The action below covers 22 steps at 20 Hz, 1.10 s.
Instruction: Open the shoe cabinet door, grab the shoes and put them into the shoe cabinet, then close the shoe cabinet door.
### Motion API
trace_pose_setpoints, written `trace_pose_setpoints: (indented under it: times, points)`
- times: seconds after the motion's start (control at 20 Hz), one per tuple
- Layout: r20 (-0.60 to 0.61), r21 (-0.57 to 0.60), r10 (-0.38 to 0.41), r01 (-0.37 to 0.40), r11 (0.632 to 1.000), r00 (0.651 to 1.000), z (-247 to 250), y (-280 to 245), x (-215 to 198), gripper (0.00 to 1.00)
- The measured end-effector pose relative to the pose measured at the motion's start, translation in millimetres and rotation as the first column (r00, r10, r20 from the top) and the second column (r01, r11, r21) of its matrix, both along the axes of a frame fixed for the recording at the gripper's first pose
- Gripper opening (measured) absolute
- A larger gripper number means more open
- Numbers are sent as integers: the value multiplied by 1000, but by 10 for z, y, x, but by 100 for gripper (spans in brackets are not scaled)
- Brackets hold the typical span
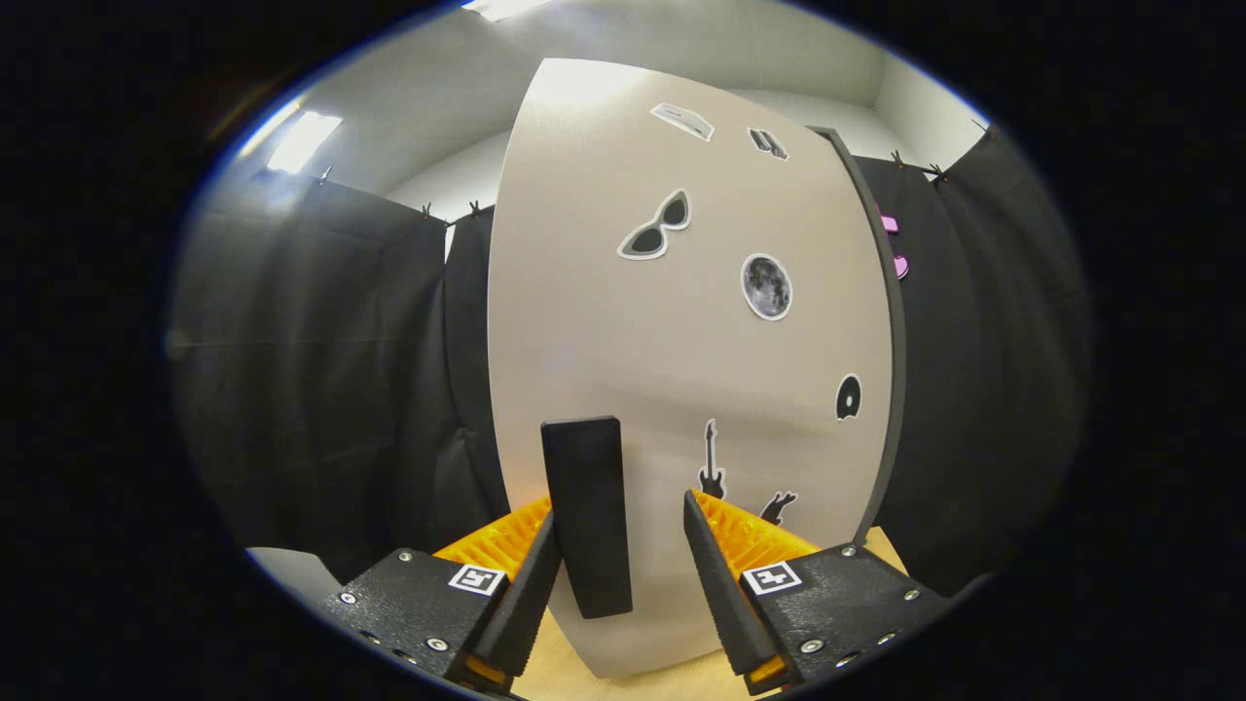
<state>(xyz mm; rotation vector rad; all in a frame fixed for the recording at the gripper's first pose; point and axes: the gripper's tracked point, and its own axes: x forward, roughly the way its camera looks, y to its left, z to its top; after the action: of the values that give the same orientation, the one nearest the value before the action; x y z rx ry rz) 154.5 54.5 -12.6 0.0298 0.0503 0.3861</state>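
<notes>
With the gripper (623, 545) spread around the black handle (587, 516) of the shoe cabinet door (681, 341) just ahead, the fingers should probably pinch the handle squarely before pulling along the door's arc.

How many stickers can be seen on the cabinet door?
7 on the cabinet door: two near the top, sunglasses, moon, a disc by the right edge, two guitars low down beyond the open gripper. The handle may hide others.
</notes>
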Motion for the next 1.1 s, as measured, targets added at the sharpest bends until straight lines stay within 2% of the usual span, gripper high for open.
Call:
trace_pose_setpoints:
  times: [0.25, 0.5, 0.8, 1.1]
  points:
    - [-21, 43, 11, -10, 999, 1000, -53, 190, 232, 75]
    - [12, -25, 5, -5, 1000, 1000, -59, 248, 241, 76]
    - [-3, -27, -6, 6, 1000, 1000, -86, 252, 235, 76]
    - [39, -104, -62, 66, 992, 997, -101, 218, 269, 79]
